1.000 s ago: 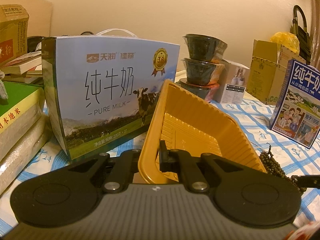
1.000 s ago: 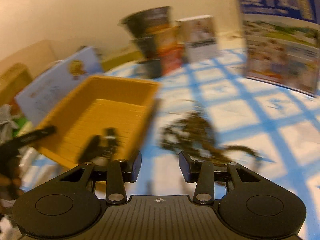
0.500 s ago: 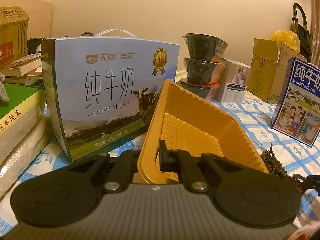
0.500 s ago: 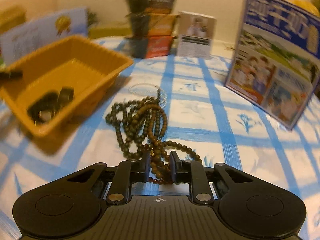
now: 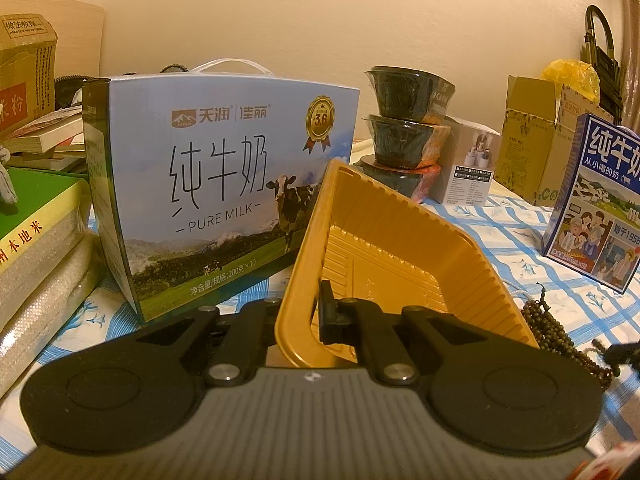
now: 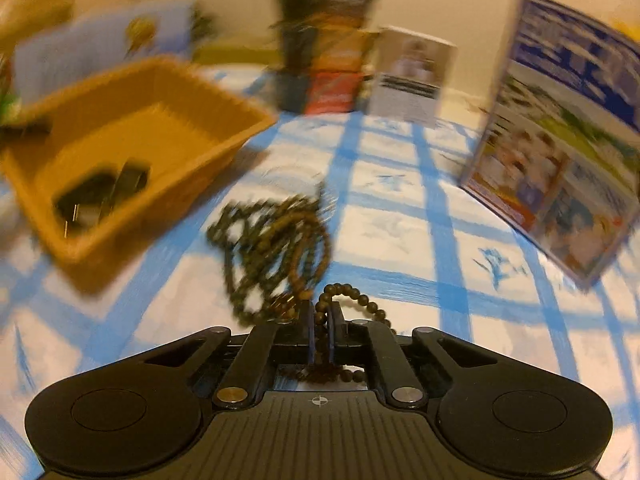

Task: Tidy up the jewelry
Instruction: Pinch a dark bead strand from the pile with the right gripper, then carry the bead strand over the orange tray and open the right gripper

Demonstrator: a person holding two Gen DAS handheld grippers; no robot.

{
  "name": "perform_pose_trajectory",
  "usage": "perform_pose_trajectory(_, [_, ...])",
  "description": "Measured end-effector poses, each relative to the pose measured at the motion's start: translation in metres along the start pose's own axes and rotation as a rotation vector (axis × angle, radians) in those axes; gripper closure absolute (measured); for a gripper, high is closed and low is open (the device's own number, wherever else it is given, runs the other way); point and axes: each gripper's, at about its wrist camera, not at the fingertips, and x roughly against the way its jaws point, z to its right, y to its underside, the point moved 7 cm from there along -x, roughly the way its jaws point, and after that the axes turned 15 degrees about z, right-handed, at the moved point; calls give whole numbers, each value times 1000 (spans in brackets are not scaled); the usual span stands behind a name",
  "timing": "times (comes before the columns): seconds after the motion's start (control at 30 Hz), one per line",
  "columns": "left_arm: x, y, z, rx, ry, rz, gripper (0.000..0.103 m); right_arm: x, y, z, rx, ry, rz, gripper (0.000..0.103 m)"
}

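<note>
Since prior frame only R side moved: L wrist view, left gripper pinches yellow tray rim, tray empty; R wrist view, right gripper clamped on bead strand on table, transfer pending.

You face a plain cream wall under warm, dim light. The table carries a white cloth with blue checks.

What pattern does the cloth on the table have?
The tablecloth is white with a blue check; the right wrist view shows it best.
</note>
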Motion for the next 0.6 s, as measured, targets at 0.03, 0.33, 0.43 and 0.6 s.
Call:
perform_pose_trajectory(0.03, [0, 0, 0, -1, 0, 0, 97, 3, -4, 9, -65, 11, 12, 97])
perform_pose_trajectory(0.33, [0, 0, 0, 1, 0, 0, 97, 38, -40, 68, -397, 61, 122, 97])
perform_pose_trajectory(0.43, [0, 0, 0, 0, 1, -1, 97, 46, -55, 68, -437, 41, 160, 97])
perform_pose_trajectory(0.6, [0, 0, 0, 1, 0, 0, 97, 52, -77, 40, -476, -56, 204, 97])
